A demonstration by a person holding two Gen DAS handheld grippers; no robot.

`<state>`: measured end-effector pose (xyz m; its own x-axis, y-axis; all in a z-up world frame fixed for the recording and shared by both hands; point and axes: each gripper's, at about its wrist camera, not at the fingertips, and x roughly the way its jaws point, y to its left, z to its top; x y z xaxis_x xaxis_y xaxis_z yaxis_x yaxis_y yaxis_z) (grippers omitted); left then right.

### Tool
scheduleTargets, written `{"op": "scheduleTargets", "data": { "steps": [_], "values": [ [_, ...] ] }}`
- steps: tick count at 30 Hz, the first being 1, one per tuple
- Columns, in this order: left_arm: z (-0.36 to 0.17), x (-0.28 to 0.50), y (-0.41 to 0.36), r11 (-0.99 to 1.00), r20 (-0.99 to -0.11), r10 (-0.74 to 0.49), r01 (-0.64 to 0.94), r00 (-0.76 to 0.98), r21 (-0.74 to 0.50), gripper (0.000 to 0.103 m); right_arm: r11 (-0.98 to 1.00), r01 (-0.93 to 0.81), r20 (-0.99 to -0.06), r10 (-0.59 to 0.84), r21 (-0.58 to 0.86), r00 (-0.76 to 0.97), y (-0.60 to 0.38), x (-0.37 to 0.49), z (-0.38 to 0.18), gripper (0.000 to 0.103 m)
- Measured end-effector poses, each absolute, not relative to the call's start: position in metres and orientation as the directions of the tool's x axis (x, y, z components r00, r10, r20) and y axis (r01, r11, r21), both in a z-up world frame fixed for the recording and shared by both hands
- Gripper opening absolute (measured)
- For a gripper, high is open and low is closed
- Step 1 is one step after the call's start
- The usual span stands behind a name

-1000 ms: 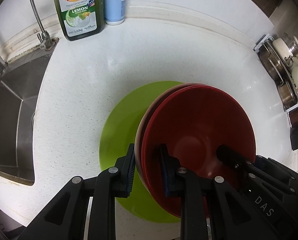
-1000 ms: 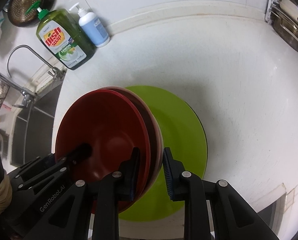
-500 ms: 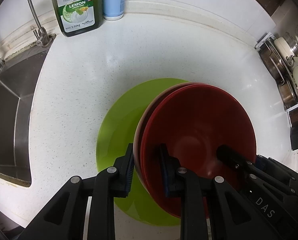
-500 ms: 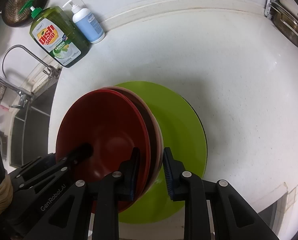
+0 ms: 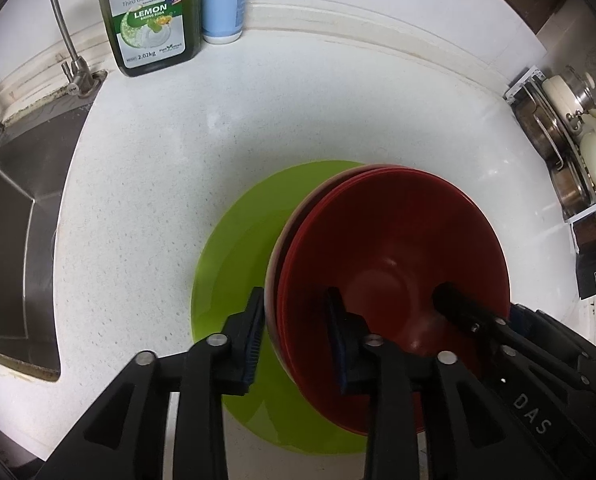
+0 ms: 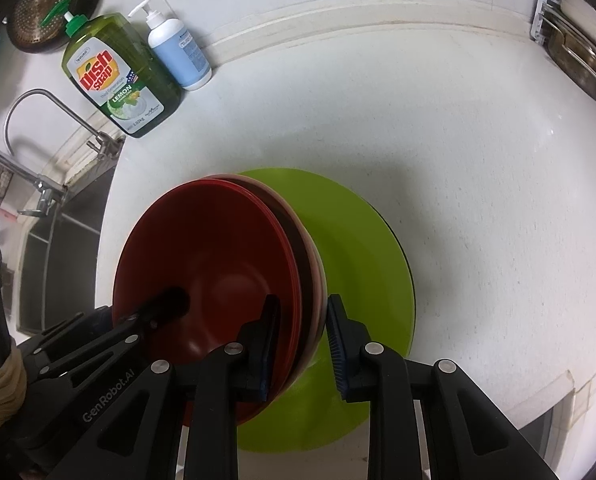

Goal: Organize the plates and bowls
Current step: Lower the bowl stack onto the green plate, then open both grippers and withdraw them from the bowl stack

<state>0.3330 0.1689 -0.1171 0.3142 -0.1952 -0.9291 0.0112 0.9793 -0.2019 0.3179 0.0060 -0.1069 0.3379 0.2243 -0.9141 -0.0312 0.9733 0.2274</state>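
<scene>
Left wrist view: the stack of nested red round bowls sits low in the frame on the flat lime-green round plate, itself on the white speckled counter. The left gripper straddles the stack's near rim, its jaws just having widened, pads slack. The right gripper clamps the opposite rim, likely steadying the bowls. The top bowl holds nothing.

Soft overhead light, mild glare on the counter, fisheye-curved dark edges
</scene>
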Motion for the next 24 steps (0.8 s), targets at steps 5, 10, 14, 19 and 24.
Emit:
{"op": "scheduleTargets", "data": {
  "steps": [5, 10, 14, 19, 24],
  "values": [
    [-0.098, 0.321, 0.174, 0.985, -0.898, -0.170, 0.029, 0.405, -0.173, 0.050, 0.972, -0.047, -0.881, 0.228, 0.230, 0.415, 0.006, 0.314, -0.098, 0.042],
    [-0.068, 0.293, 0.175, 0.994, -0.832, -0.104, 0.037, 0.545, -0.100, 0.069, 0.981, -0.049, -0.824, 0.182, 0.185, 0.537, 0.002, 0.295, -0.074, 0.054],
    [-0.051, 0.268, 0.172, 0.999, -0.790, -0.051, 0.039, 0.611, -0.034, 0.073, 0.989, -0.026, -0.753, 0.129, 0.147, 0.645, -0.010, 0.269, -0.053, 0.066],
    [-0.038, 0.225, 0.164, 0.999, -0.718, -0.038, 0.010, 0.695, -0.043, 0.087, 0.995, -0.009, -0.664, 0.073, 0.100, 0.744, -0.023, 0.232, -0.035, 0.080],
    [-0.029, 0.177, 0.157, 0.995, -0.661, 0.003, -0.065, 0.750, -0.069, 0.096, 0.997, -0.038, -0.602, 0.070, 0.066, 0.796, -0.032, 0.193, -0.024, 0.086]
  ]
}}
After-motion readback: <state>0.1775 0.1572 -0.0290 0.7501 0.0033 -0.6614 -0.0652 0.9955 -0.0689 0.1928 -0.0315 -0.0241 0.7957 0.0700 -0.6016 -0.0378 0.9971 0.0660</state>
